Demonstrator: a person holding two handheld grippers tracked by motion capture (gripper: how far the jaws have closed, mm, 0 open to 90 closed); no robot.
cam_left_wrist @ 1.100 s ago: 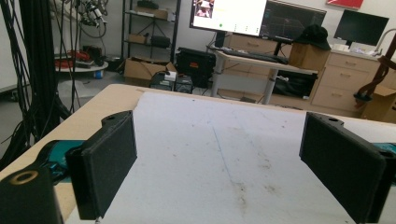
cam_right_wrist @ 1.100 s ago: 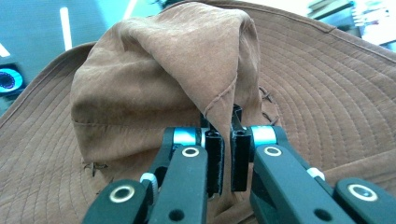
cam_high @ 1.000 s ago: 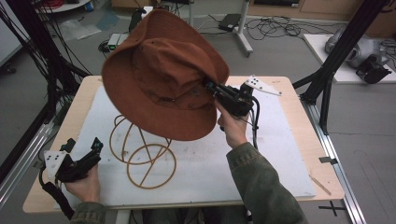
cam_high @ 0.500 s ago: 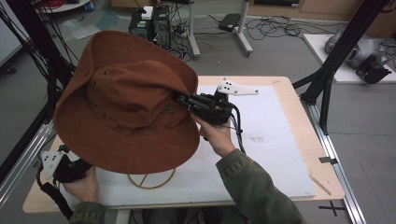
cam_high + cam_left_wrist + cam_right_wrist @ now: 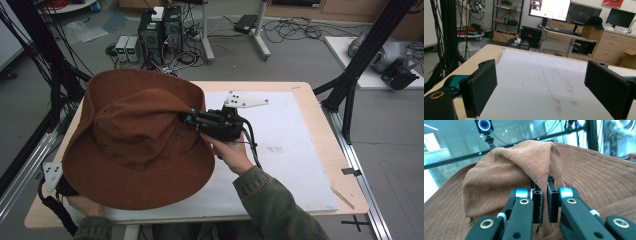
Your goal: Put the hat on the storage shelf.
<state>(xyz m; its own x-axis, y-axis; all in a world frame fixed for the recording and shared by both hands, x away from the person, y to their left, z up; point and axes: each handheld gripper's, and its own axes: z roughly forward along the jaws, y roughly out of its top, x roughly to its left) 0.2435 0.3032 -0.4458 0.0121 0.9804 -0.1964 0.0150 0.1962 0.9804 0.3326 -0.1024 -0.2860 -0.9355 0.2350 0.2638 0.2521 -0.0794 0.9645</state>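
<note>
A fold of the brown hat's [image 5: 135, 145] crown is pinched between the right gripper's [image 5: 543, 195] fingers; the left gripper's [image 5: 541, 95] fingers are spread, nothing between. Setting down seemingly remains.

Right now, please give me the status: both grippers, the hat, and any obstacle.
Right gripper shut on crown fold of brown hat, held above white mat. Left gripper open, nothing between its jaws. Hat brim overhangs left hand.
</note>
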